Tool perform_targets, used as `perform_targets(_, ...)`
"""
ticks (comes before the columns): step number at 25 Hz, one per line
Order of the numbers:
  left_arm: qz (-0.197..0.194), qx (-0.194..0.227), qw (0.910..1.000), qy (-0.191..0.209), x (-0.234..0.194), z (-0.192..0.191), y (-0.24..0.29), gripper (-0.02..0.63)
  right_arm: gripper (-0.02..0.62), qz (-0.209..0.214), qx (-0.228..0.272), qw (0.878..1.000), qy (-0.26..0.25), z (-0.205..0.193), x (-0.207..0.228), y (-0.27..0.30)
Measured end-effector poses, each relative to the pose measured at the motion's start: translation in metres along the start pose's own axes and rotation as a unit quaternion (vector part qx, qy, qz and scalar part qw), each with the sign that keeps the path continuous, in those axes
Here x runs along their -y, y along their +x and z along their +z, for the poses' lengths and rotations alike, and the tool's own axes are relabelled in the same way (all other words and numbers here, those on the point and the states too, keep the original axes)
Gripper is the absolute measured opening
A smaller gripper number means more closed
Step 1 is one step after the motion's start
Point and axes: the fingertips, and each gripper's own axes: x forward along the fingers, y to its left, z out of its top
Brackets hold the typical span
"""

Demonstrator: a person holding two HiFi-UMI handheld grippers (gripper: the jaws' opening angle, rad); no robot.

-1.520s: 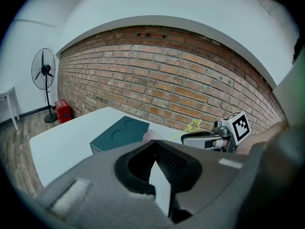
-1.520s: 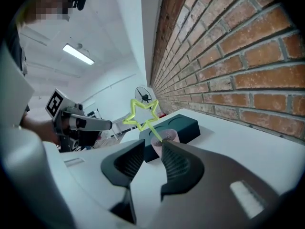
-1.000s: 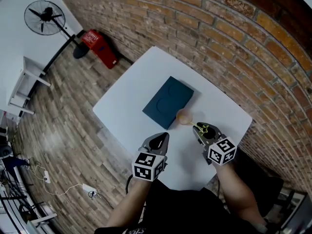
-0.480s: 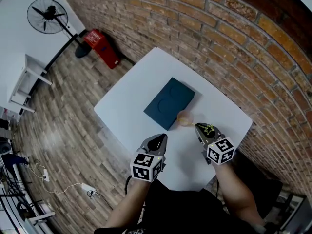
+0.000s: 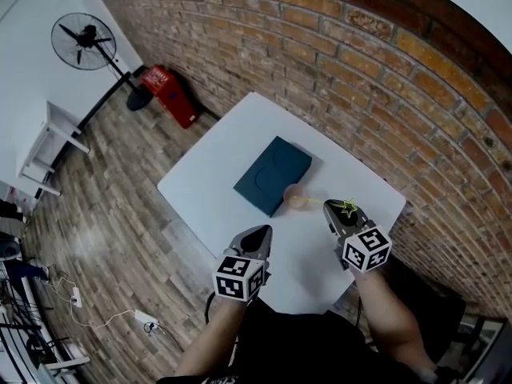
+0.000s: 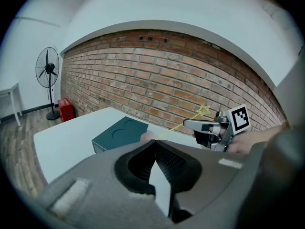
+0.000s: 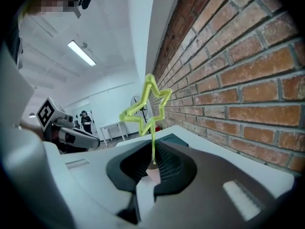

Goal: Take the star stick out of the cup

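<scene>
Your right gripper (image 5: pixel 336 212) is clamped on the thin yellow-green star stick (image 5: pixel 349 207). Its jaws have just been closing, and in the right gripper view they stand narrow, with the stem pinched between the ribbed pads (image 7: pixel 164 162) and the open star outline (image 7: pixel 145 109) rising above them. The stem slants from the jaws down towards the small peach-pink cup (image 5: pixel 294 198). That cup stands on the white square table (image 5: pixel 208 182), touching or just beside the near corner of the flat dark teal box (image 5: pixel 272 174), which has two round recesses in its top. Whether the lower tip of the stick is inside the cup's rim or just clear of it is hard to tell, since the stem is too fine in the head view. Your left gripper (image 5: pixel 258 234) hangs over the near part of the table, well apart from the cup. Its jaws are pressed together with nothing between them (image 6: pixel 153 144), and beyond them you can see the box (image 6: pixel 119 133) and the star (image 6: pixel 204 110).
</scene>
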Motion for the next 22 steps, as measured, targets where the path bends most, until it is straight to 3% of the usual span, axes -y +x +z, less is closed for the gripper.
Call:
perform_targets(8, 0.024, 0.03, 0.9992, 0.012, 0.011, 0.009, -0.033, 0.002, 0.012, -0.008, 0.026, 1.0, 0.004, 0.026, -0.014, -0.04)
perform_targets(16, 0.068, 0.06, 0.9956, 0.022, 0.001, 0.027, -0.074, 0.002, 0.012, 0.047, 0.04, 0.997, -0.041, 0.047, -0.058, -0.07)
perform_targets(22, 0.073, 0.077, 0.9935, 0.041, -0.013, 0.048, -0.096, 0.002, 0.012, 0.075, 0.064, 0.994, -0.056, 0.073, -0.09, -0.075)
